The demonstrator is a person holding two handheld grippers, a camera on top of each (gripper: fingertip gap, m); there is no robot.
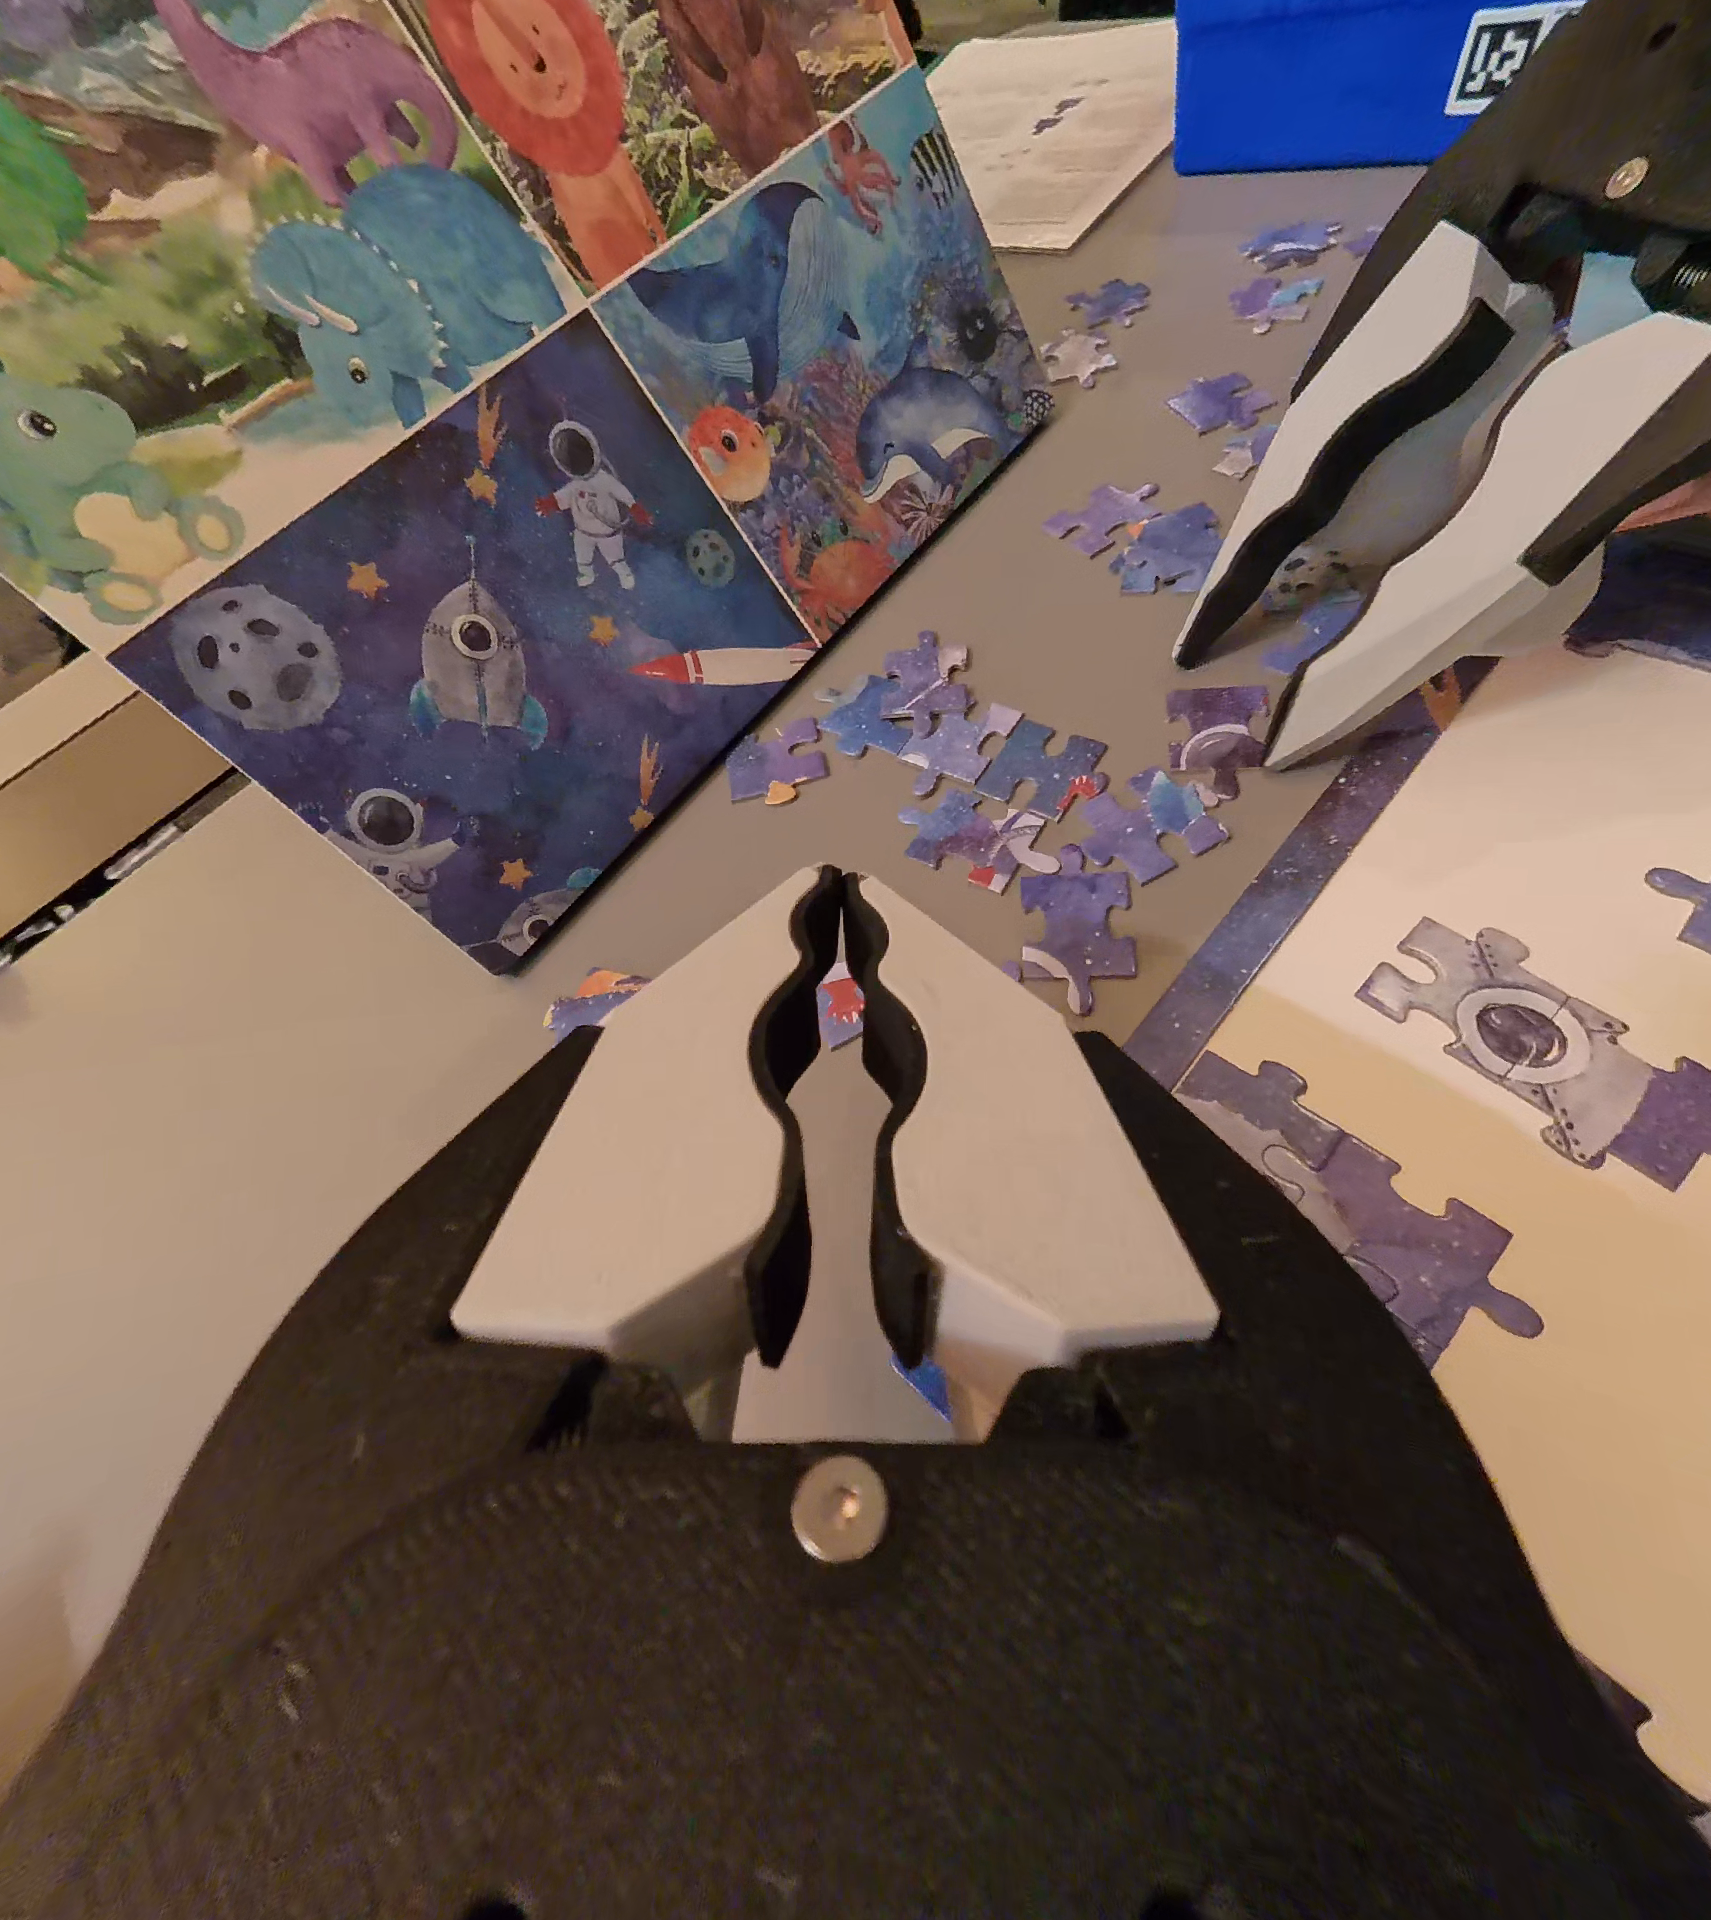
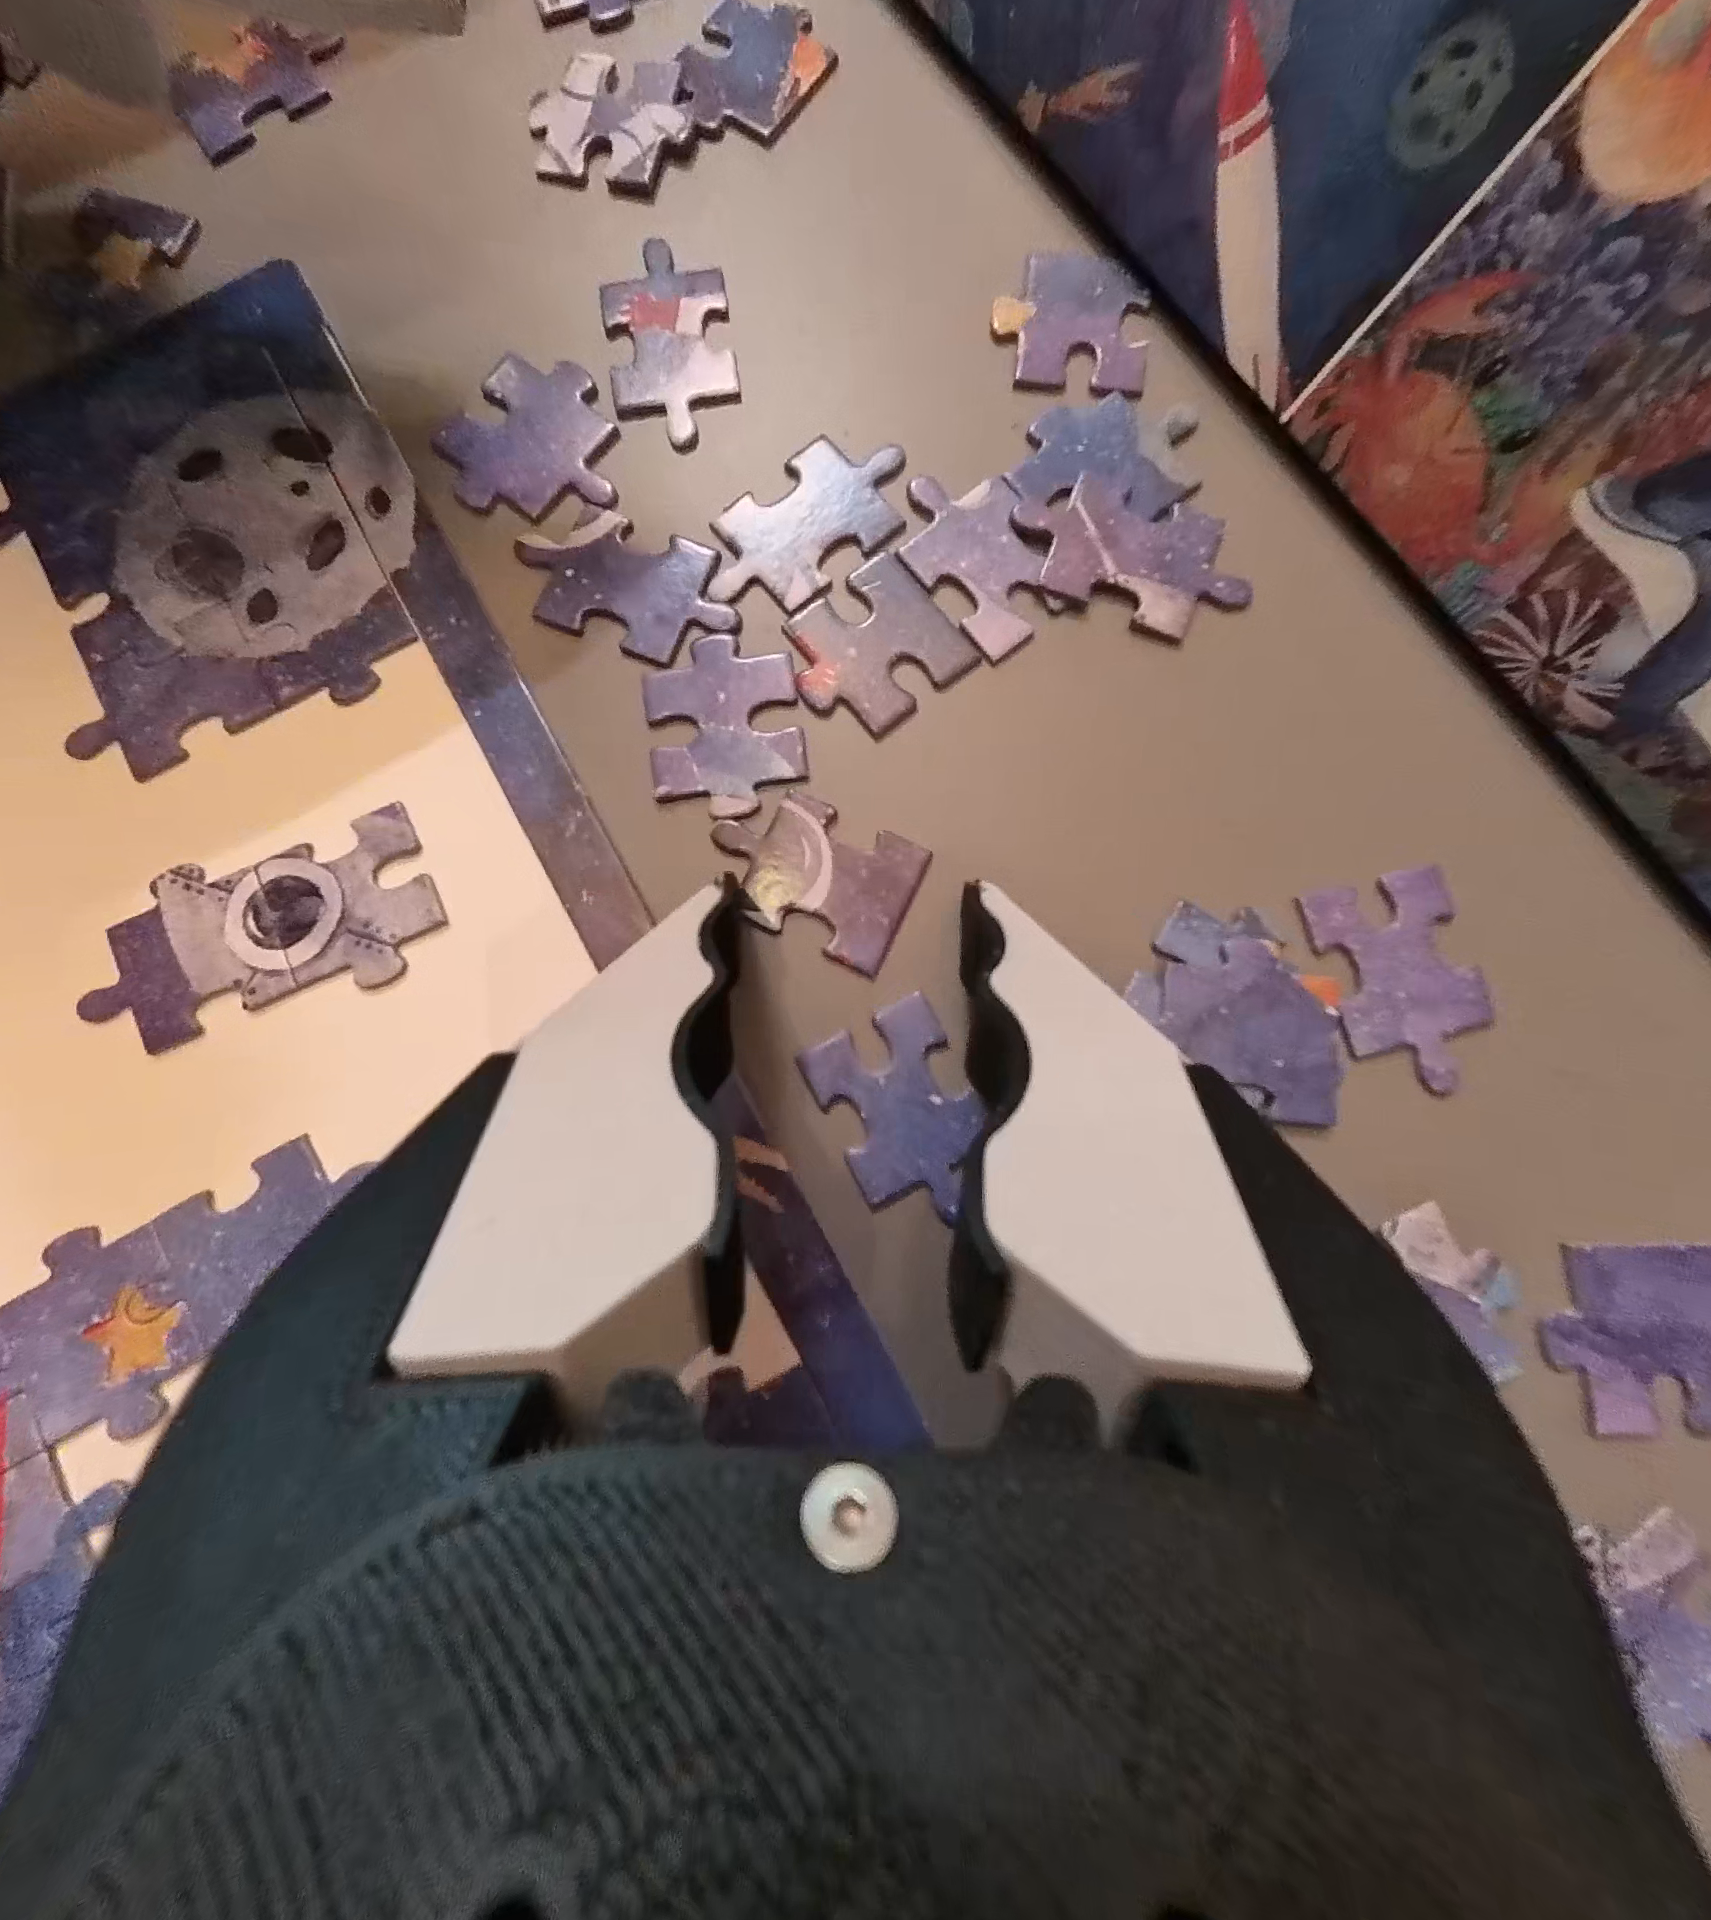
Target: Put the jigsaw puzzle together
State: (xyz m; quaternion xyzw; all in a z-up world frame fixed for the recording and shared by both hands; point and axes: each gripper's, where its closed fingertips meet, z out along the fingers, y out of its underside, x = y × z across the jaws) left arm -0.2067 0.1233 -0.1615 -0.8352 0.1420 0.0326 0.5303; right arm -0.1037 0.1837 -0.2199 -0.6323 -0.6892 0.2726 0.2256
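left tool [image 1: 835,883] clenched on nothing, parked above bench [image 1: 207,1143] | right tool [image 2: 846,894] released, tips straddling loose piece [image 2: 830,883] beside tray [image 2: 529,727] | box [image 1: 477,623] propped as reference

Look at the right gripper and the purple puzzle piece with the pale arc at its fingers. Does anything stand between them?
Nothing visible does. The right gripper is open, and the arc piece lies uncovered on the grey table right at its fingertips. Another purple piece lies farther back between the fingers, not in between.
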